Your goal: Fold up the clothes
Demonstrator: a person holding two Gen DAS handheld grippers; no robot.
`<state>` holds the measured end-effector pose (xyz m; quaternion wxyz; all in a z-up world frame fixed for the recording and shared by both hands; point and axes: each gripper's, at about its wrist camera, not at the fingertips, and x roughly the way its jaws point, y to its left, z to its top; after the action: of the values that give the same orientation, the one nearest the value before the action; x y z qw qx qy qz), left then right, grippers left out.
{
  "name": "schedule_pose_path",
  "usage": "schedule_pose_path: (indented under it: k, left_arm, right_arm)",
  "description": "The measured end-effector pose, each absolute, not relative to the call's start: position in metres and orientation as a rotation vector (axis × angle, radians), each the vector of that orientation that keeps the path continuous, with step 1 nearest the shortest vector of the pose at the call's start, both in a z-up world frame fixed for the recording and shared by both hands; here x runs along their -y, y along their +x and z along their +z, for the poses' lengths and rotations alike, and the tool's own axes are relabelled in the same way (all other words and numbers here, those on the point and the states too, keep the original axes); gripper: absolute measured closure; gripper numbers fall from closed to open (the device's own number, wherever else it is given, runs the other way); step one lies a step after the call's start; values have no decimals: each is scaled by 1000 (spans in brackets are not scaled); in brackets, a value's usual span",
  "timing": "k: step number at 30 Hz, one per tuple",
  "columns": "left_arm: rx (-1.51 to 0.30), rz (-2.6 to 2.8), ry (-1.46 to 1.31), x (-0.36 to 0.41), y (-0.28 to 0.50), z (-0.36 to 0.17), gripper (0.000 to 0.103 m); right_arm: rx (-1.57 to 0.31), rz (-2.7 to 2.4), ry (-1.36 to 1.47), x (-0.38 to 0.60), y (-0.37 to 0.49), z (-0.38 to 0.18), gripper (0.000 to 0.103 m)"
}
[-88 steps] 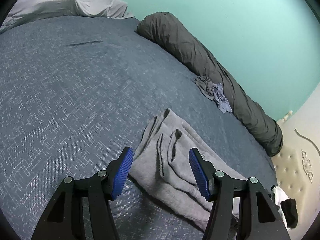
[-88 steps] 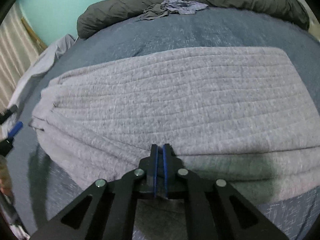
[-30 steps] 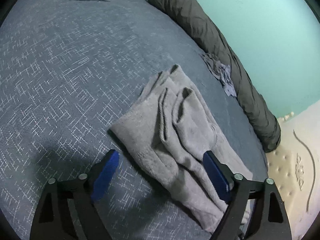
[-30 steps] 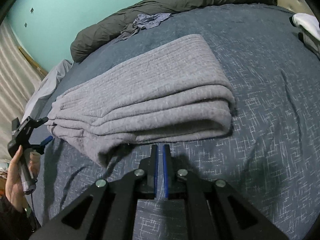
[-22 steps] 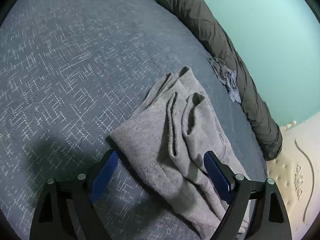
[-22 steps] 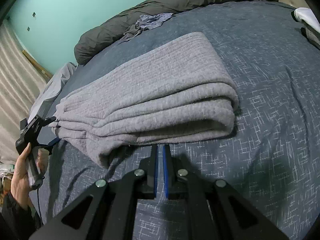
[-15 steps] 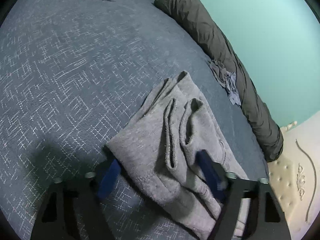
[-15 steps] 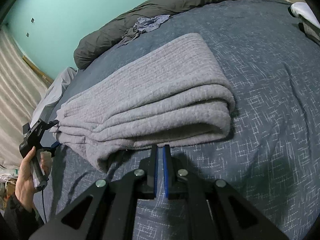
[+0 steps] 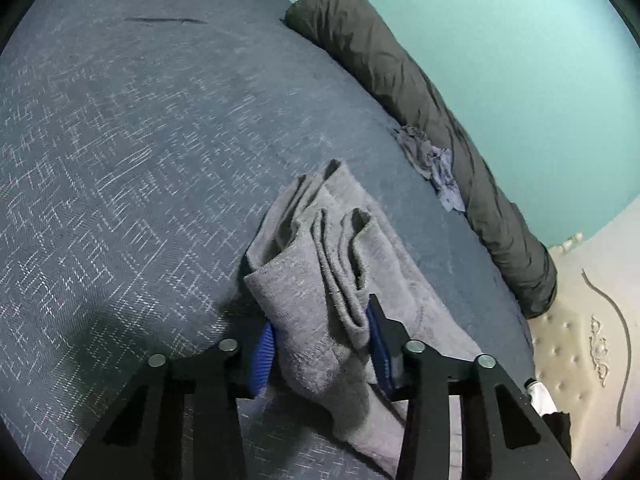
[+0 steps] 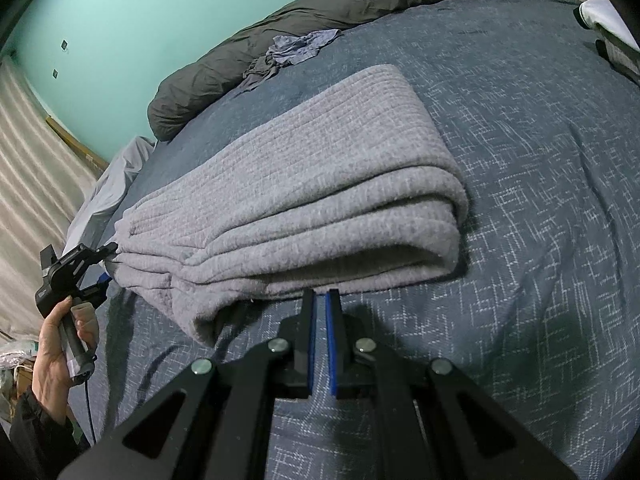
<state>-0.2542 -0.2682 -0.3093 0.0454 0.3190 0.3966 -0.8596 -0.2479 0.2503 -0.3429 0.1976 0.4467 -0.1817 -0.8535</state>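
Blue pads, left gripper [image 9: 320, 340]: fingers clenched on the end layers of the grey garment [image 10: 304, 200], low centre of the left view.
Right gripper [image 10: 321, 340]: fingers pressed nearly together, nothing between them, just short of the garment's near edge.
Garment: folded several layers deep, long bundle lying on the blue bedspread [image 10: 540, 168], centre frame.
Far edge: dark rolled duvet [image 9: 420, 120], crumpled blue cloth [image 10: 296, 50].
Risk: grip catches only some layers; a pull could slide the stack apart.

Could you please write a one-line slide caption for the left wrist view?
Left gripper closing on the end of a folded grey garment lying on a blue bedspread.
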Motion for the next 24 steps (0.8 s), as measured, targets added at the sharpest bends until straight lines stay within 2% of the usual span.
schedule_pose_path:
  k: [3, 13, 24]
  left_arm:
    - [-1210, -2665, 950, 266, -255, -301, 72]
    - [-1140, -2836, 842, 234, -254, -251, 76]
    - [-970, -3097, 872, 132, -267, -181, 78]
  right_arm:
    - [518, -2387, 1254, -251, -248, -344, 99]
    - [556, -2394, 1241, -261, -245, -339, 99]
    - [663, -2408, 1196, -292, -243, -326, 99]
